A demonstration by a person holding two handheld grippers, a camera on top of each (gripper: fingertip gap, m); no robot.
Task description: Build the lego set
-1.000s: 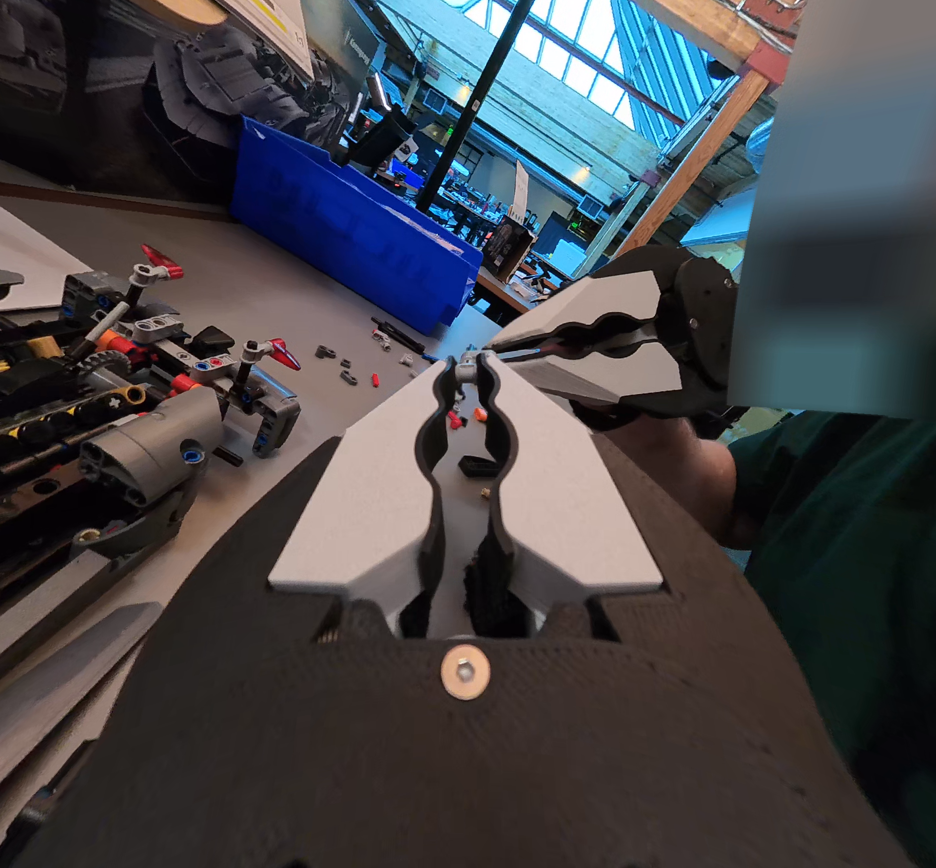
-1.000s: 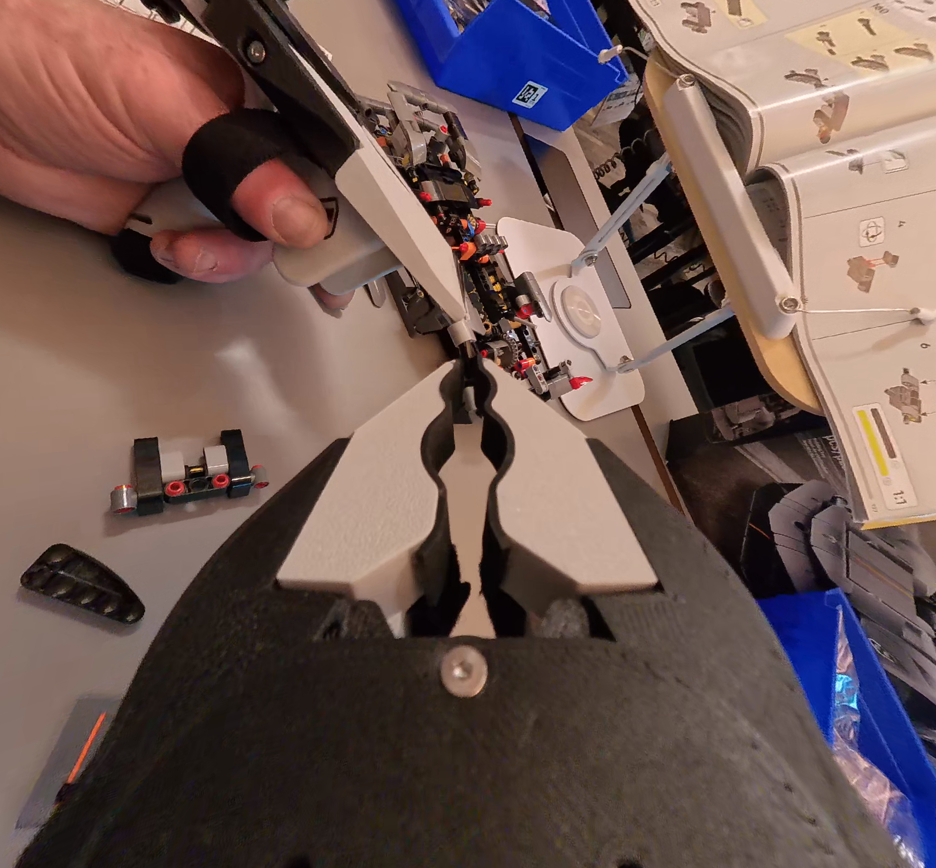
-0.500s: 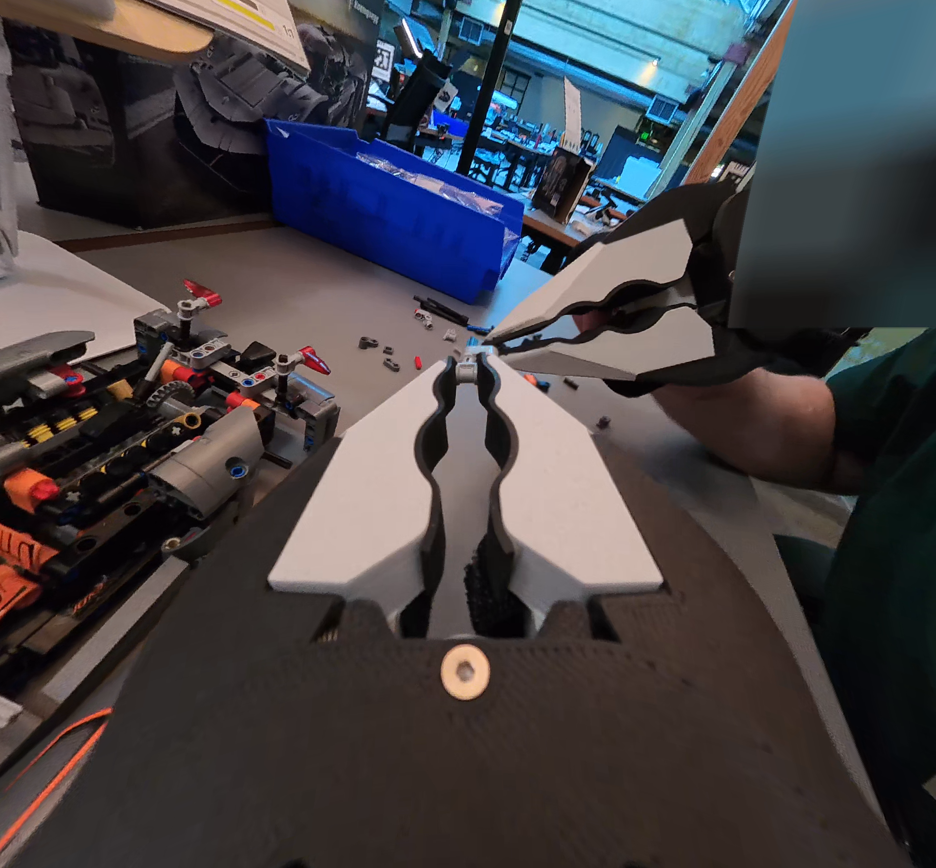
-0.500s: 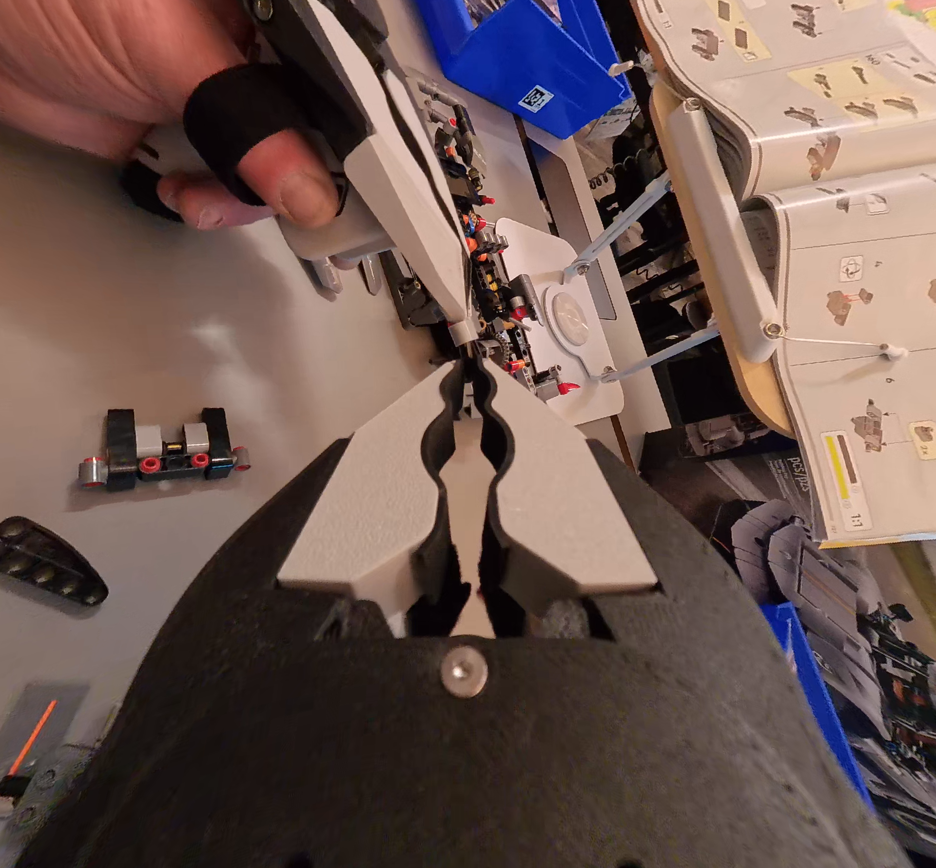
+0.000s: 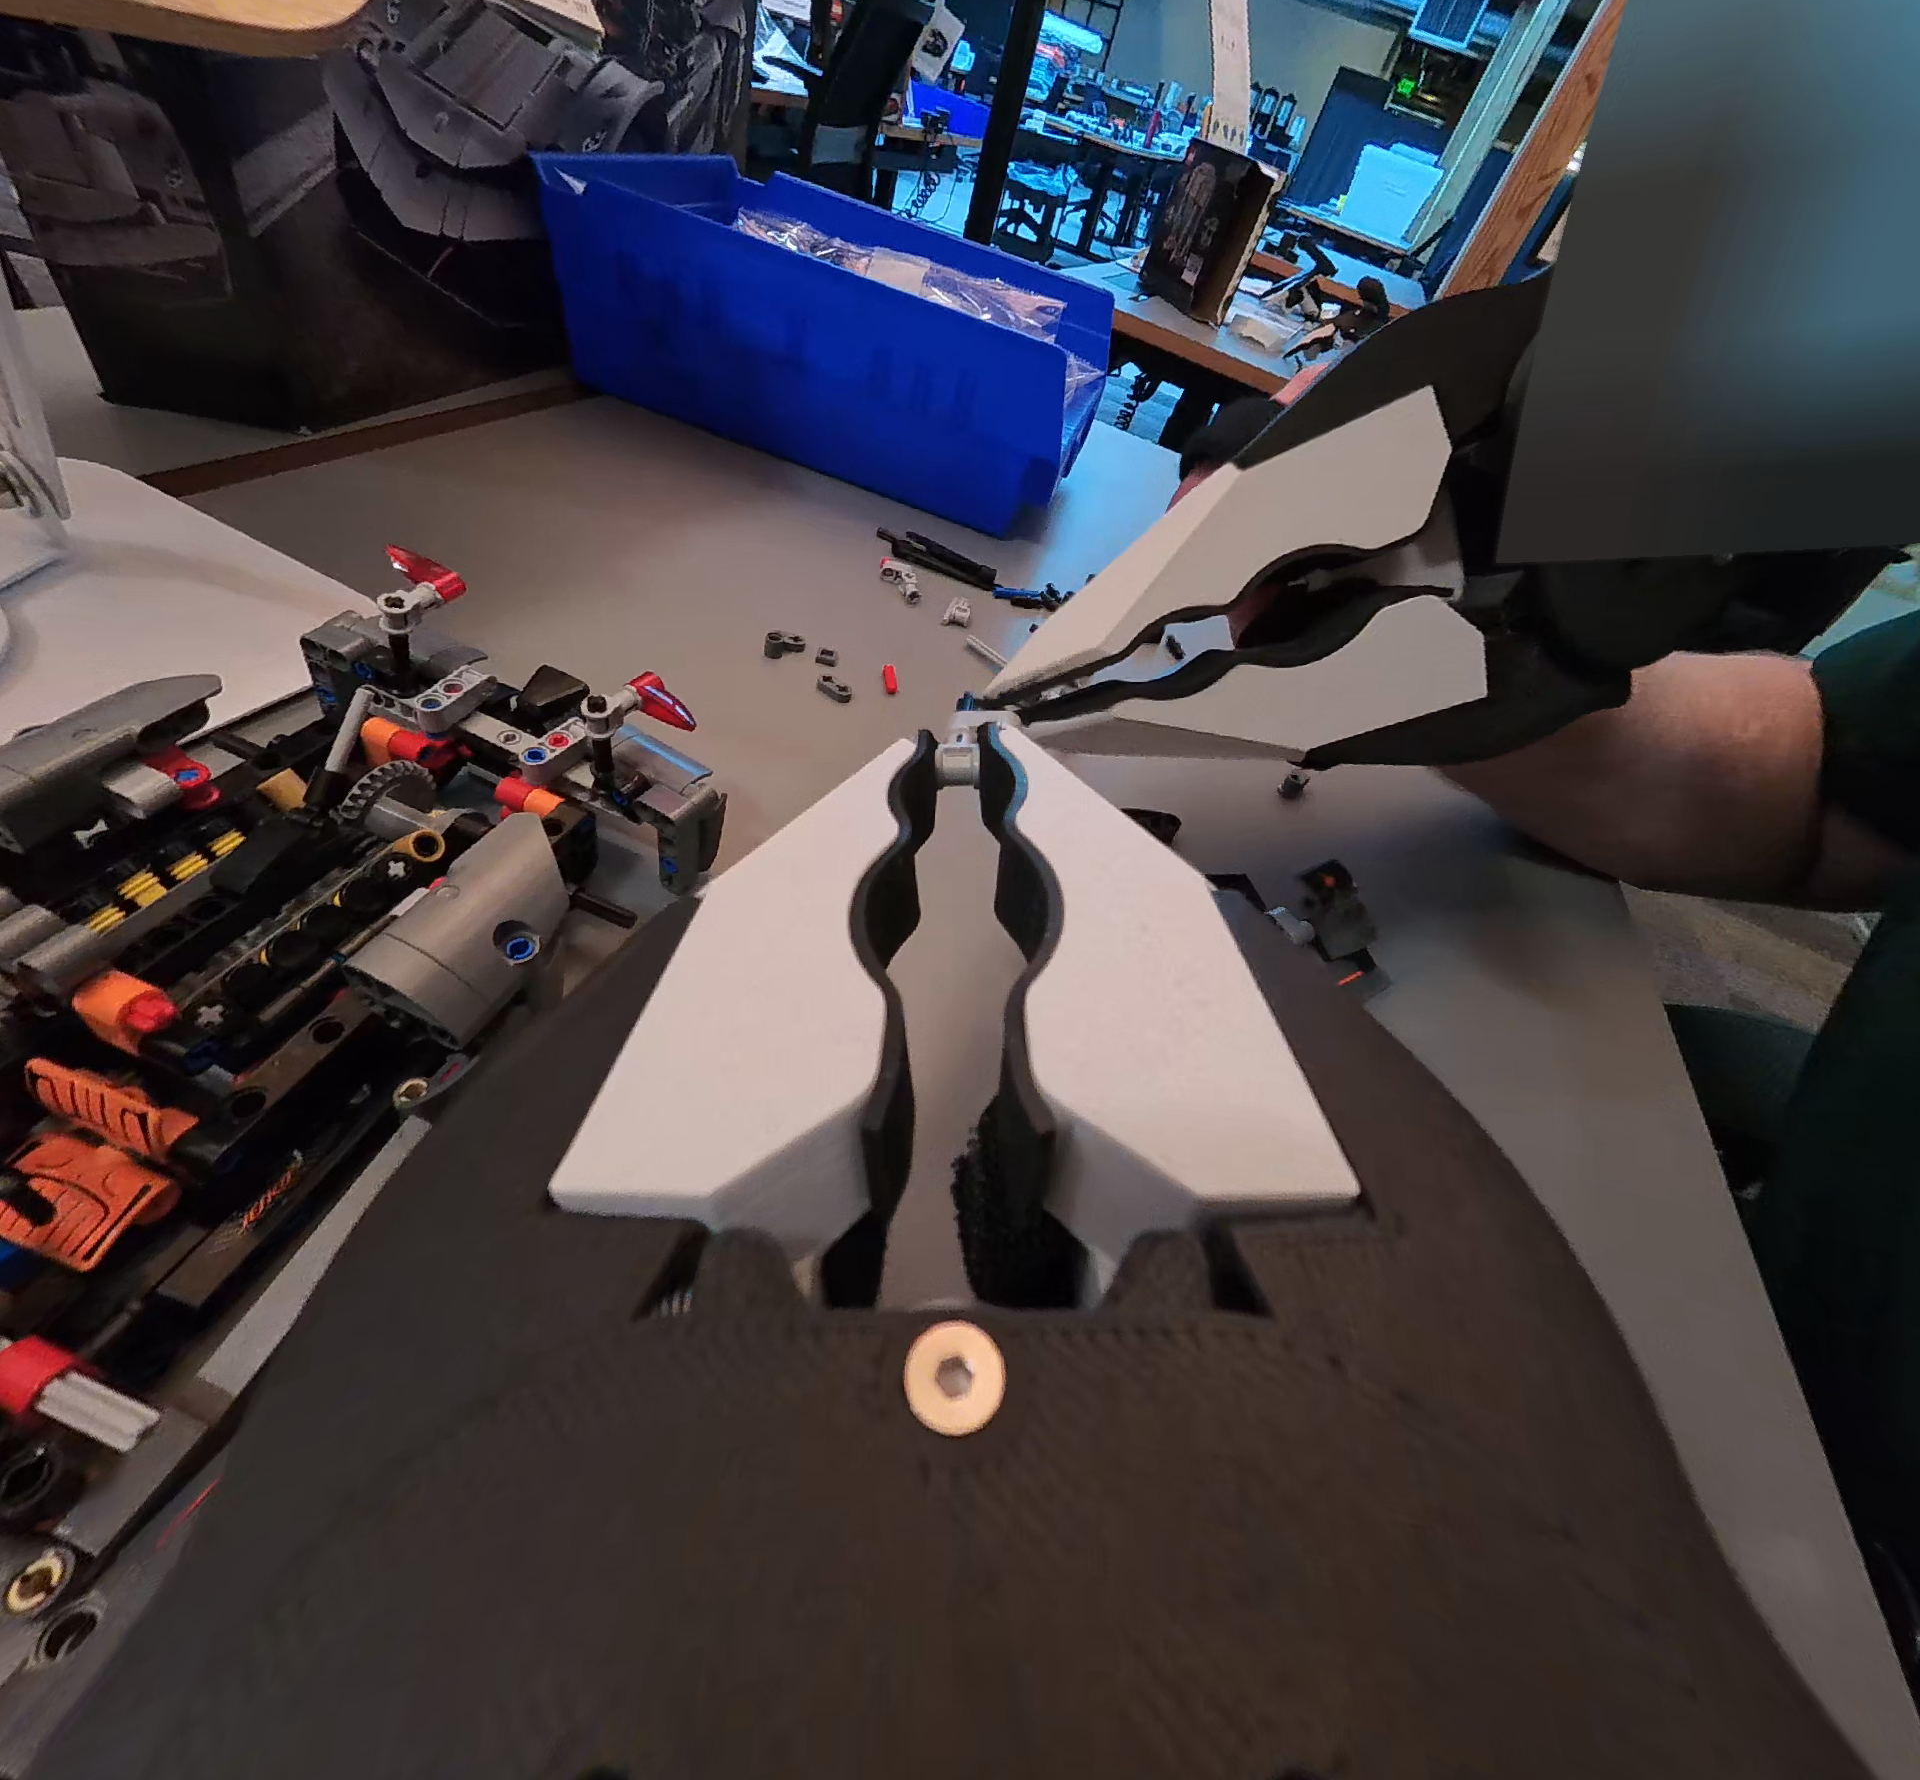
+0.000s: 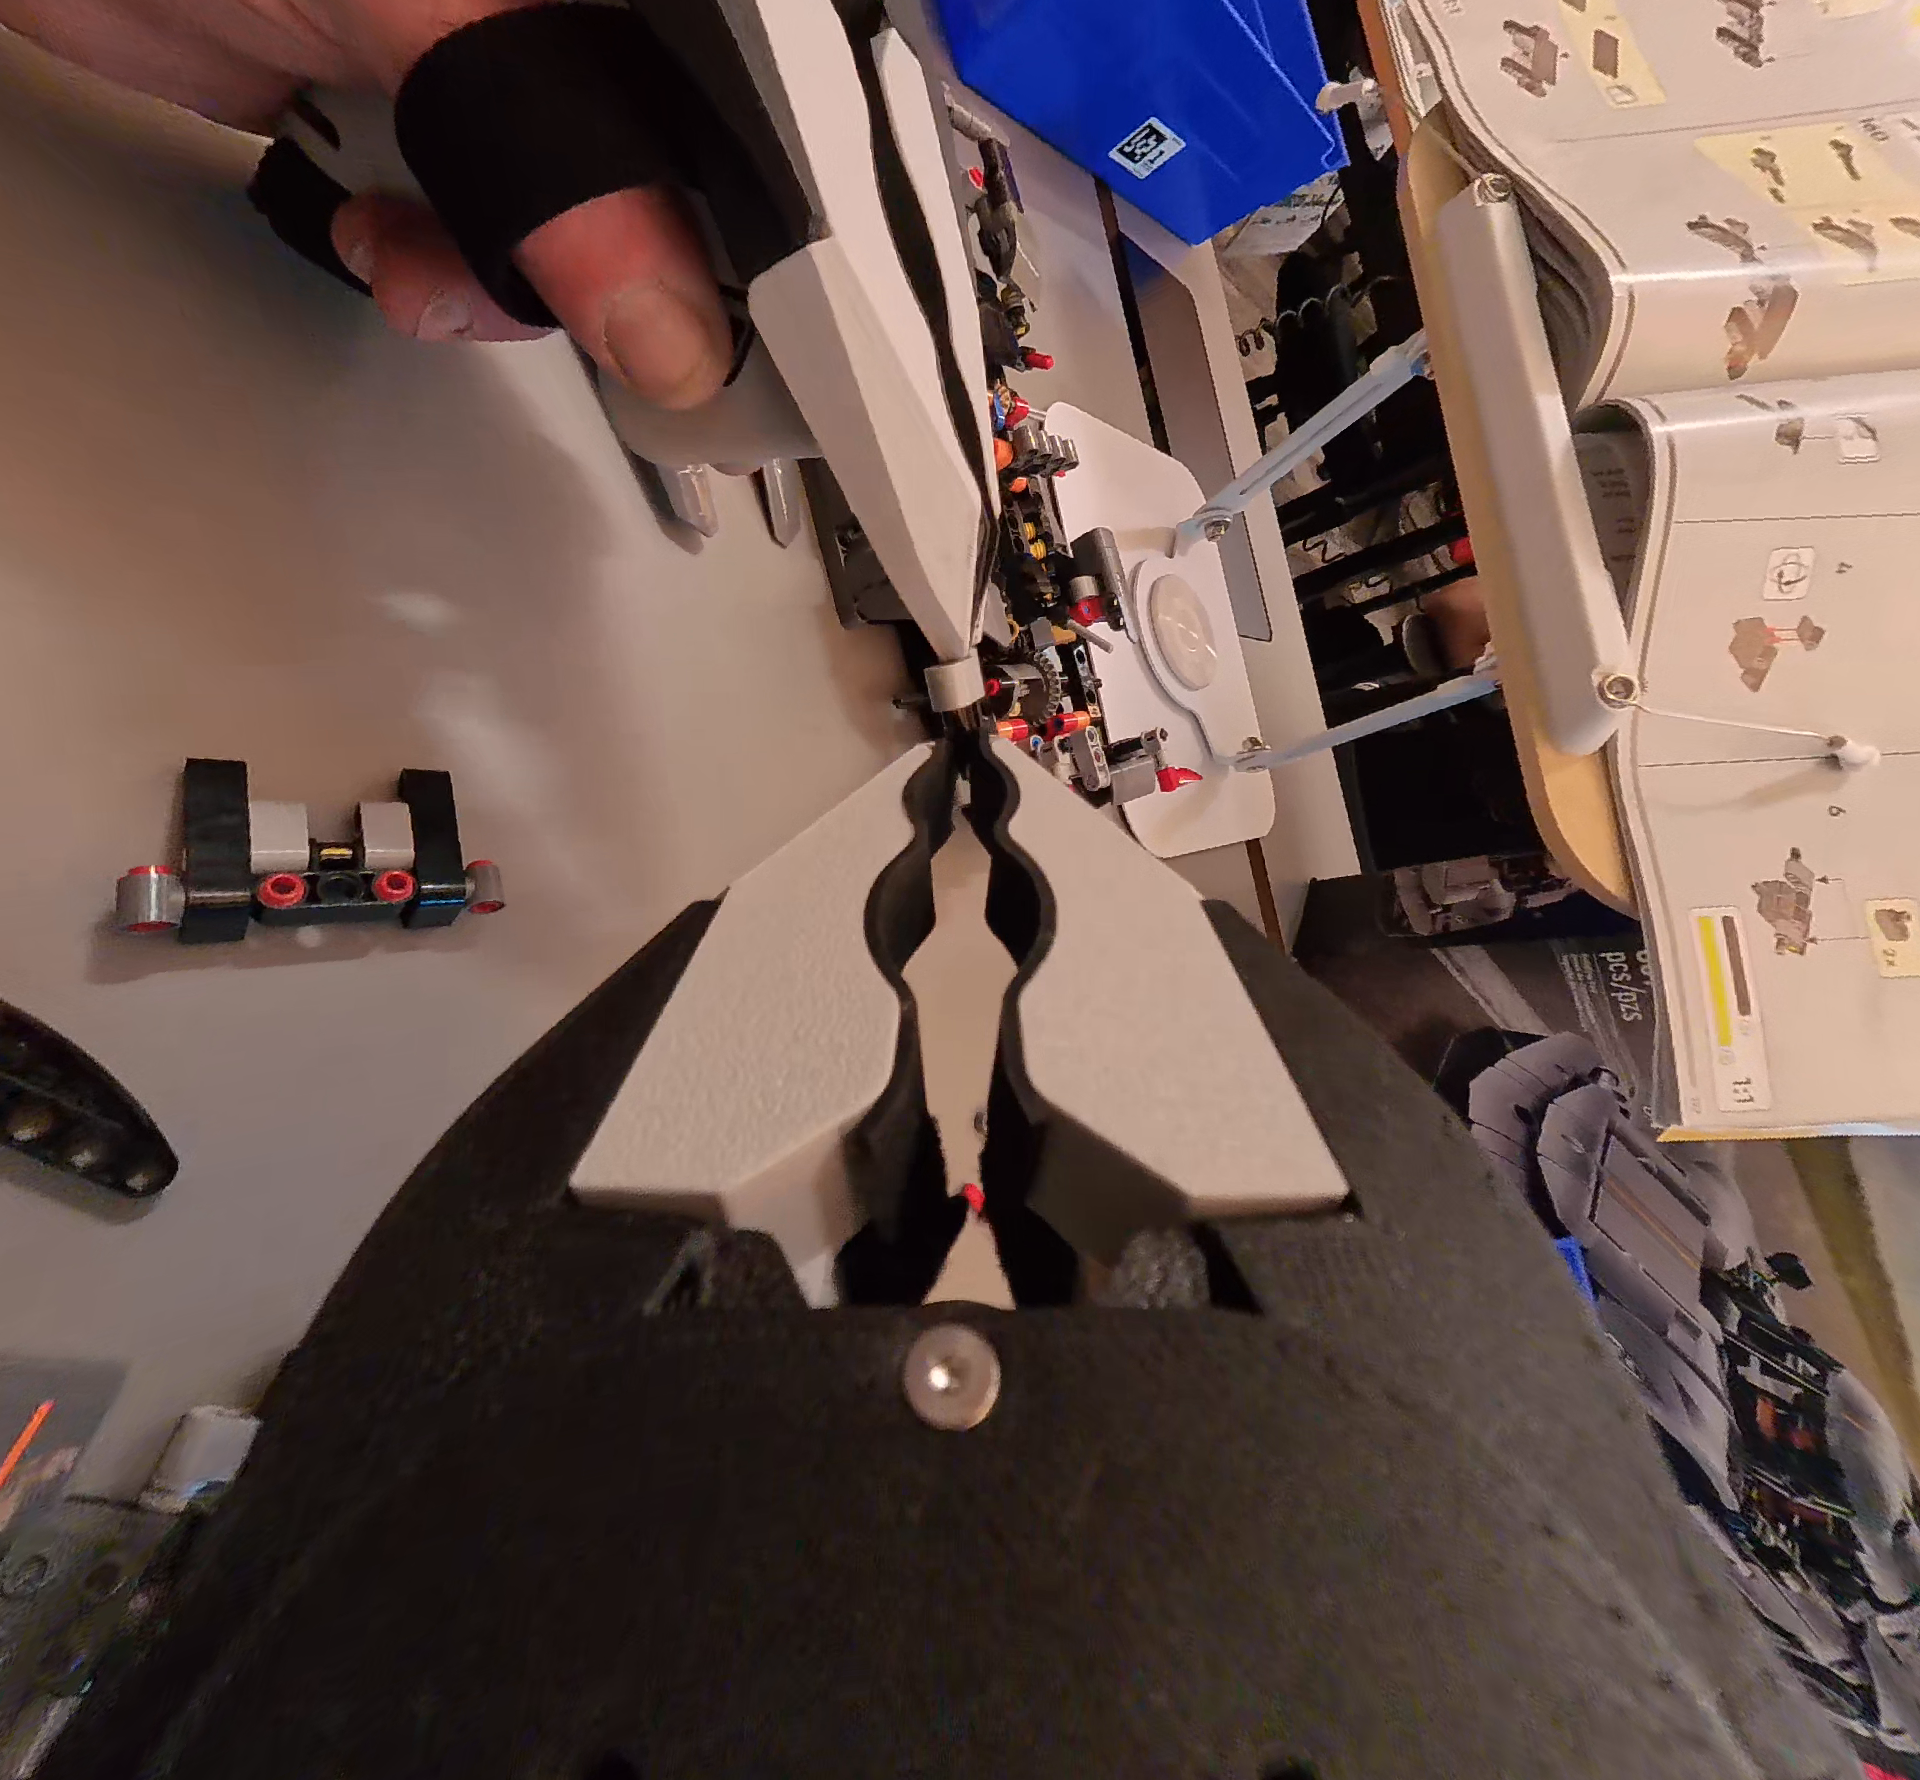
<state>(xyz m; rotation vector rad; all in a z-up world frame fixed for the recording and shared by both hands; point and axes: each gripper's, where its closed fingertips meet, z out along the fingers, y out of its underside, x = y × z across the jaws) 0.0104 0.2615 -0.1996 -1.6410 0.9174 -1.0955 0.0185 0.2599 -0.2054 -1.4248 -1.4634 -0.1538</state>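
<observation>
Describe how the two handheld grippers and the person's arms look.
Each gripper, left gripper and right gripper, has two pale grey wedge-shaped fingers with wavy black inner pads, on a textured black body with a silver screw. A black strap loops a finger of the left hand. The right arm wears a dark green sleeve.

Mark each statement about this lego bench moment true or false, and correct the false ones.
1. The left gripper pinches a small grey connector piece at its fingertips. True.
2. The right gripper is wide open. False: its tips are nearly closed on a thin dark part meeting the connector.
3. The blue bin holds clear plastic bags. True.
4. The small black subassembly with red pins sits inside the blue bin. False: it lies alone on the grey table.
5. The instruction booklet is closed. False: it is propped open on a stand.
</observation>
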